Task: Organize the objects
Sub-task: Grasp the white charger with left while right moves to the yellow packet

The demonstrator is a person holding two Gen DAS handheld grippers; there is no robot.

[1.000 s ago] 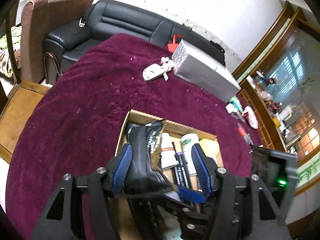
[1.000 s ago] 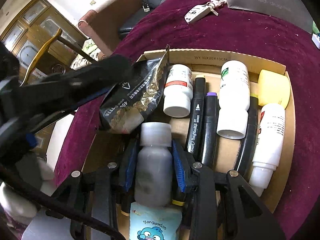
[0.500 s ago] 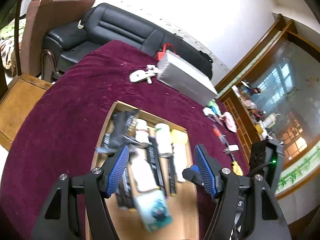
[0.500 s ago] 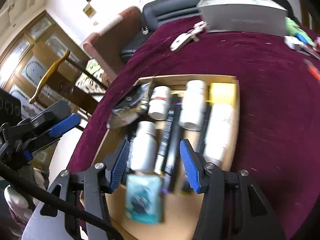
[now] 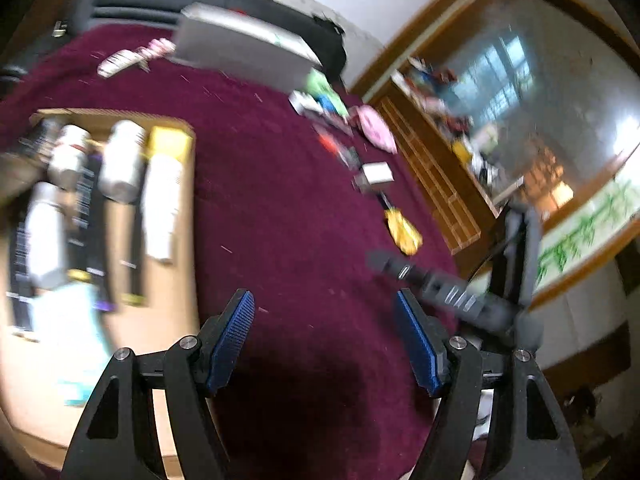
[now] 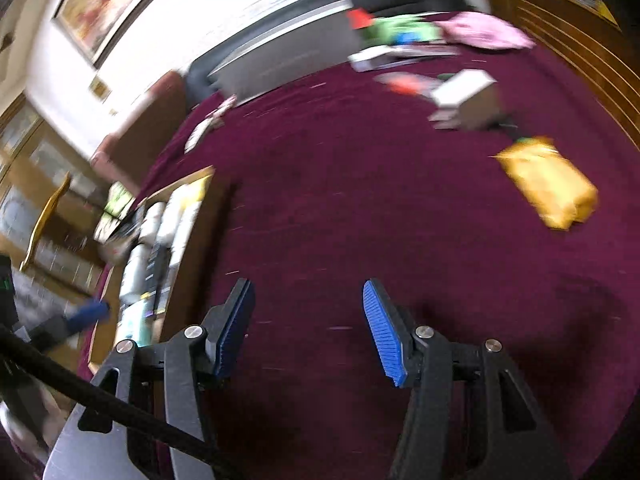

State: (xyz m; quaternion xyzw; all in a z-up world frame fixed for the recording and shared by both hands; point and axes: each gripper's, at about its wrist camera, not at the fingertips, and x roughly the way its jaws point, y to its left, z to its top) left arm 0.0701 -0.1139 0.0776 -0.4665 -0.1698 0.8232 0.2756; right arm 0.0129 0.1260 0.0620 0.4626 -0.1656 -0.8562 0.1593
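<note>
Box packed on my left, loose items waiting ahead and to the right of my tongs.

The cardboard box [image 5: 188, 216] lies flat on the maroon worktop [image 5: 288, 208], left of my left tongs [image 5: 326, 320]; I see white bottles [image 5: 120, 160], black markers [image 5: 86, 200], a yellow block [image 5: 170, 142] and a pale blue packet [image 5: 76, 332] lying side by side in it, all blurred. Ahead and right of my right tongs [image 6: 308, 316], a yellow packet [image 6: 548, 184] lies alone on the cloth. Farther off sit a small white-topped box [image 6: 464, 88], a pink item [image 6: 484, 32] and green bits [image 6: 400, 28], close together.
</note>
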